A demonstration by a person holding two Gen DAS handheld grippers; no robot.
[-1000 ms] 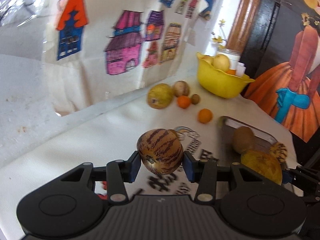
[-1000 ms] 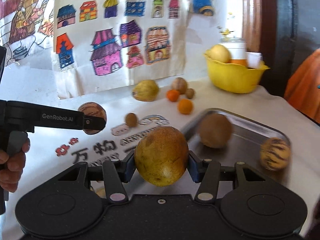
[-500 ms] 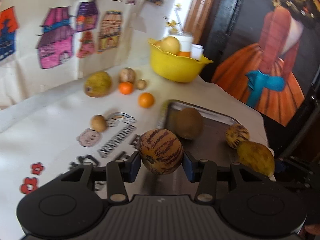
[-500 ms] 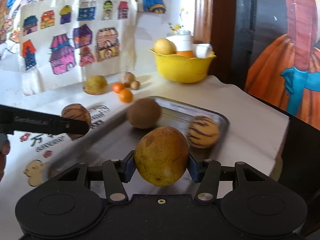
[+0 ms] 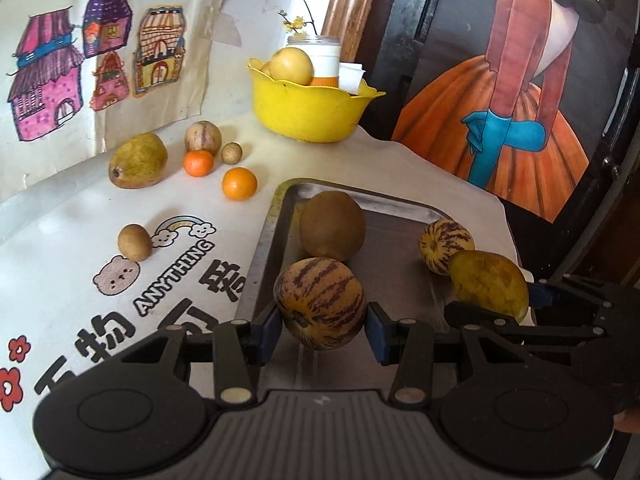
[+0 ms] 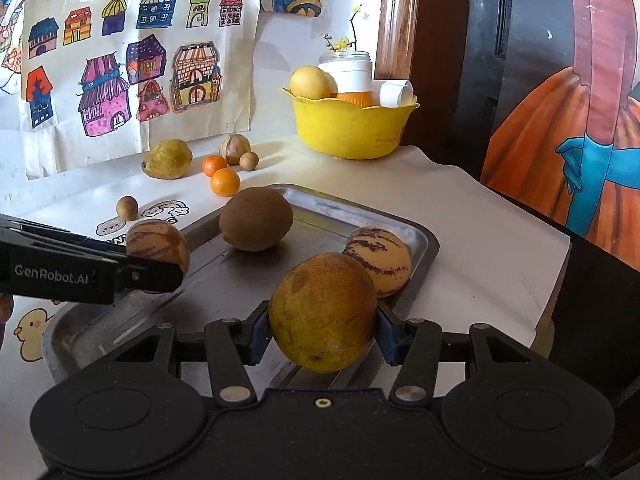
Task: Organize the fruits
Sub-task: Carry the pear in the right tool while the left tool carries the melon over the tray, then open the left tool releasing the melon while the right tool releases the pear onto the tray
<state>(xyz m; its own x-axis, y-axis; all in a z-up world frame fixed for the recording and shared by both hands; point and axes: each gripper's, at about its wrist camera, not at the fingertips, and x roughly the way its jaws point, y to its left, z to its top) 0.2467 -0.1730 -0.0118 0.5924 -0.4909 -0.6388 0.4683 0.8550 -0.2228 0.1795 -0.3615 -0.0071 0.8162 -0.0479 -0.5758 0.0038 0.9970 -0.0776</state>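
Fruit fills both grippers, each poised over the metal tray (image 6: 416, 240) — presumably so the two pieces can be set down together with those already gathered there.

Along the table's back edge, loose fruit still waits: a green-brown pear (image 5: 138, 160), two small oranges (image 5: 199, 163), a pale striped melon (image 5: 203, 137) and a small brown longan (image 5: 231, 153), with another longan (image 5: 135, 242) nearer the table's middle on the printed cloth. The yellow bowl (image 5: 308, 114) stands at the back right corner.

The left gripper (image 5: 322, 330) is clenched on a striped pepino melon (image 5: 320, 302), its blue pads pressing either side. The fruit is yellow-orange with purple streaks, stem dimple facing the camera, and hangs above the tray's left edge, just in front of the brown kiwi-like fruit (image 5: 332, 226) resting on the tray.

Further right, the right gripper (image 6: 323, 342) grasps a yellow-green pear (image 6: 322, 312) — mottled, russet-patched skin, broad end down — over the tray's near right part, just beside a second striped melon (image 6: 382, 258) lying by the tray's right rim. Whether the pear touches that melon I cannot tell.

Both fruits look firm and round, so they may roll once released; a low, gentle set-down seems wise.
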